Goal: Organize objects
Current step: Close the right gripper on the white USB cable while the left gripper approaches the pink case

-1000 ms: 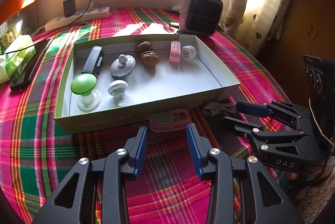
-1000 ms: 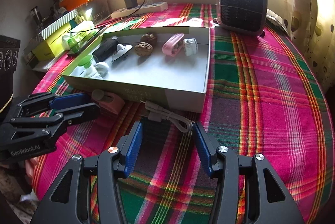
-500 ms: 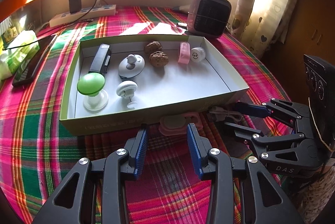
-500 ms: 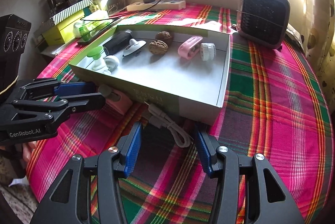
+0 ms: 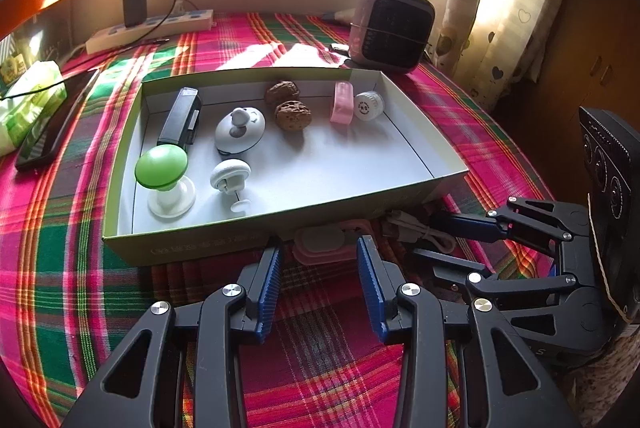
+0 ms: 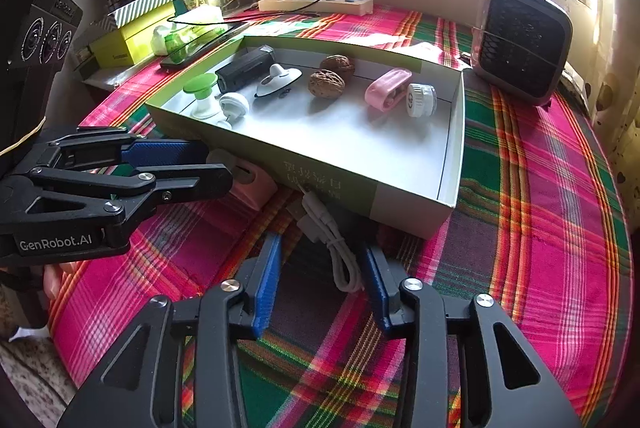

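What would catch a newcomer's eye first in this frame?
The bright pink-and-green plaid tablecloth fills the view, and on it sits a shallow open box holding small items, two walnuts among them. Just in front of the box a coiled white cable lies between the right gripper jaws.

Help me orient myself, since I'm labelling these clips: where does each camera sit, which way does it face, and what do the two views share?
Left wrist: sits on the left gripper, looking forward and down along its open fingers at the pink case before the box; the right gripper shows at right.
Right wrist: sits on the right gripper, facing down at the white cable between its closing fingers; the left gripper shows at left.
Shared: box, pink case, cable, heater, plaid cloth.
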`<state>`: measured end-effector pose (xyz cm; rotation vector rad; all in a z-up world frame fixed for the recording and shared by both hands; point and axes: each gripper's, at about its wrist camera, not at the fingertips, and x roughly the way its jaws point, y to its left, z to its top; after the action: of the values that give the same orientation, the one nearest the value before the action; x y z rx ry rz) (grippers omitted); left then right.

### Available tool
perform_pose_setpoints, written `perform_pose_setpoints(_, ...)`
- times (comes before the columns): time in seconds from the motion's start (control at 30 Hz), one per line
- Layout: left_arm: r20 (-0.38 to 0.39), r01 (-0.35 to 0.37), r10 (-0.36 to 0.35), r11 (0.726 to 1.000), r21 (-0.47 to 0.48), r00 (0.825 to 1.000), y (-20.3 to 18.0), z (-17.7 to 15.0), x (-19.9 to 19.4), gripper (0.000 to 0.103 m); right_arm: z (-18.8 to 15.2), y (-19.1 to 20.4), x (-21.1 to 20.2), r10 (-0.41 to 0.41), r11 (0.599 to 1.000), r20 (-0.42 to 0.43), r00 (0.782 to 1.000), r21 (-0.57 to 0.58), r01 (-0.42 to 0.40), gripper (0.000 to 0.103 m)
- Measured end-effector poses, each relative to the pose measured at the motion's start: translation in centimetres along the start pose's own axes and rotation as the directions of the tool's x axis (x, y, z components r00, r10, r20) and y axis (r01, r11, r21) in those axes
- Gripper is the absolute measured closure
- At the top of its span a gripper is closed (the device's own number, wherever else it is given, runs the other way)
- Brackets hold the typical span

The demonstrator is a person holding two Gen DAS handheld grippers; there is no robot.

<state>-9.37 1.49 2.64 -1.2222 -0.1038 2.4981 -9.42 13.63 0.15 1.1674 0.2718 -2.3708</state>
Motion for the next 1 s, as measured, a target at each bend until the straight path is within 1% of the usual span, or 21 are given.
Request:
perform_pose_setpoints(0.03, 0.001, 0.006, -0.006, 1.000, 0.000, 1.000, 0.0, 0.0, 0.0, 0.067, 0.0, 0.0, 0.0, -0.005, 1.000, -0.001, 1.000, -0.002, 0.005, 0.074)
perform_pose_setpoints(0.1, 0.000, 0.019, -0.019, 1.000, 0.007, 1.000, -0.2, -0.1, 0.0, 0.067, -0.1, -0.1, -0.1, -0.013, 1.000, -0.002, 1.000, -0.003, 0.013, 0.087)
perform_pose_setpoints(0.13, -0.001, 0.023, -0.023, 1.000, 0.015, 1.000, -0.4, -0.1, 0.0, 0.067, -0.2, -0.1, -0.2, -0.013, 1.000, -0.004, 1.000, -0.003, 0.013, 0.089)
perform_pose_setpoints(0.27, -0.011, 0.037, -0.036, 0.999, 0.029, 0.999, -0.8, -0.2, 0.1, 0.067, -0.5, 0.2, -0.4, -0.028, 0.999, -0.008, 1.000, -0.020, 0.027, 0.089)
perform_pose_setpoints(0.57, -0.027, 0.082, -0.080, 0.995, 0.063, 0.996, -2.1, -0.9, -0.1, 0.067, -1.2, -0.2, -1.0, -0.055, 0.998, -0.011, 0.998, -0.008, 0.055, 0.089)
perform_pose_setpoints(0.73, -0.039, 0.106, -0.103, 0.990, 0.097, 0.994, -3.2, -1.2, -0.2, 0.067, -1.6, -0.6, -1.3, -0.070, 0.997, -0.011, 0.997, 0.010, 0.071, 0.089)
perform_pose_setpoints(0.77, -0.039, 0.104, -0.100, 0.989, 0.104, 0.994, -3.3, -1.2, -0.2, 0.067, -1.6, -0.7, -1.4, -0.073, 0.997, -0.011, 0.997, 0.012, 0.073, 0.089)
perform_pose_setpoints(0.87, -0.002, 0.042, -0.042, 0.989, 0.142, 0.999, -3.5, -1.1, -0.7, 0.067, -1.8, -0.9, -1.5, -0.080, 0.997, -0.010, 0.997, 0.020, 0.080, 0.089)
perform_pose_setpoints(0.97, 0.000, 0.046, -0.046, 0.990, 0.134, 0.999, -2.9, -0.9, -0.9, 0.067, -1.9, -1.1, -1.5, -0.082, 0.996, -0.008, 0.997, 0.025, 0.082, 0.089)
perform_pose_setpoints(1.0, 0.002, 0.036, -0.037, 0.990, 0.133, 0.999, -2.7, -0.8, -0.9, 0.067, -1.9, -1.1, -1.6, -0.082, 0.996, -0.007, 0.997, 0.026, 0.082, 0.089)
